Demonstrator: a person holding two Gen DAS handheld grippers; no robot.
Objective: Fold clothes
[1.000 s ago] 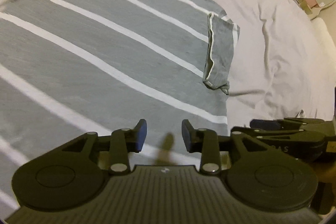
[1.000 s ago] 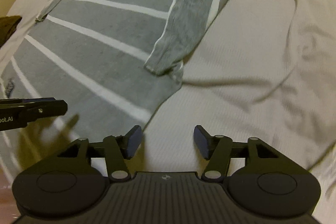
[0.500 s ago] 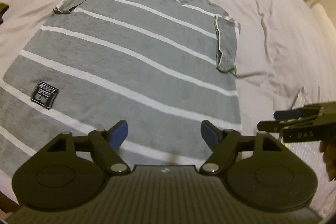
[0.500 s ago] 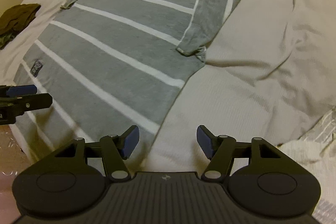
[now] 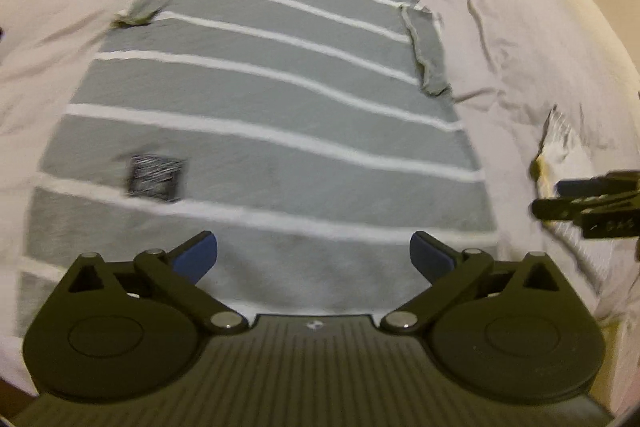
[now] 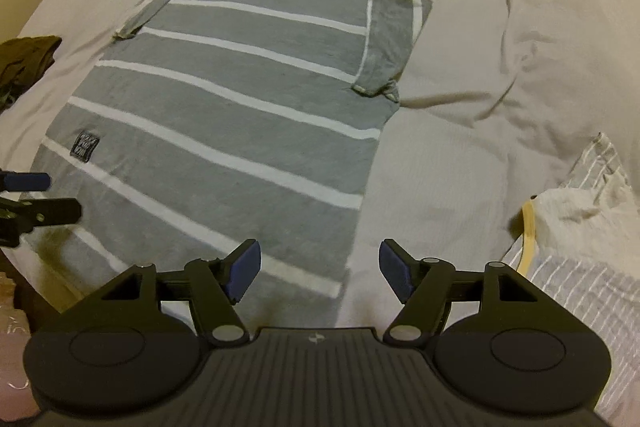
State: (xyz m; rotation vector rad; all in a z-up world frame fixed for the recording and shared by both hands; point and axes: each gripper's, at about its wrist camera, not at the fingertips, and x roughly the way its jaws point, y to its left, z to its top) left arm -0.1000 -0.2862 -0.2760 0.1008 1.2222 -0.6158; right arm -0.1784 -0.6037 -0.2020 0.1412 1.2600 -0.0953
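A grey T-shirt with white stripes (image 6: 240, 115) lay flat on the white bedsheet (image 6: 480, 27), its long axis running from the near hem to the far collar, with both sleeves folded inward over the body. A dark patch (image 6: 85, 145) sat near the hem on the left. The left gripper (image 5: 314, 254) hung above the near hem, its jaws spread wide and empty. The right gripper (image 6: 320, 269) hung over the shirt's near right corner, jaws likewise apart, holding nothing. A dark garment (image 6: 24, 63) lay far left, and striped white cloth (image 6: 580, 227) lay near right.
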